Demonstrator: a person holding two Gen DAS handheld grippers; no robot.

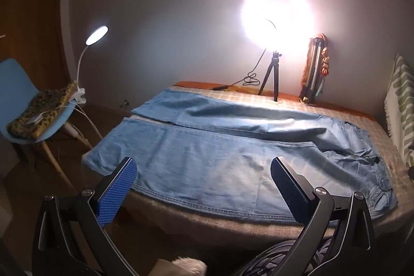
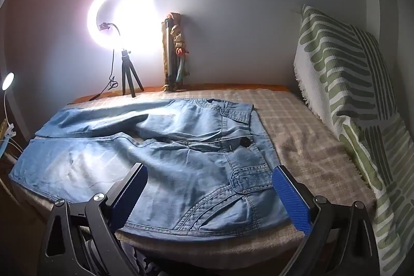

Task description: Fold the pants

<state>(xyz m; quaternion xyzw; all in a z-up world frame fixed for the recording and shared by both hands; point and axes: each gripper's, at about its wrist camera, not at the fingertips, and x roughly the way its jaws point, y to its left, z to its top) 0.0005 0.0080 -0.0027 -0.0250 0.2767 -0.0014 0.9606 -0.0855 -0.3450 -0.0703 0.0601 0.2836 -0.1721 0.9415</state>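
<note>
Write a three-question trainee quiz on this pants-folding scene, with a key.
1. True or false: the light blue denim pants are already folded in half on the checked beige blanket.
2. Multiple choice: the left tongs and right tongs are A) both shut on denim, B) both open and holding nothing, C) one open, one shut.
3. Fill in: in the right wrist view, the dark round waist button lies nearer the ____ tongs.

Key:
1. False; they lie spread flat, both legs side by side.
2. B.
3. Right; the waistband sits on that side, while the leg hems point towards the blue plastic chair.
</note>
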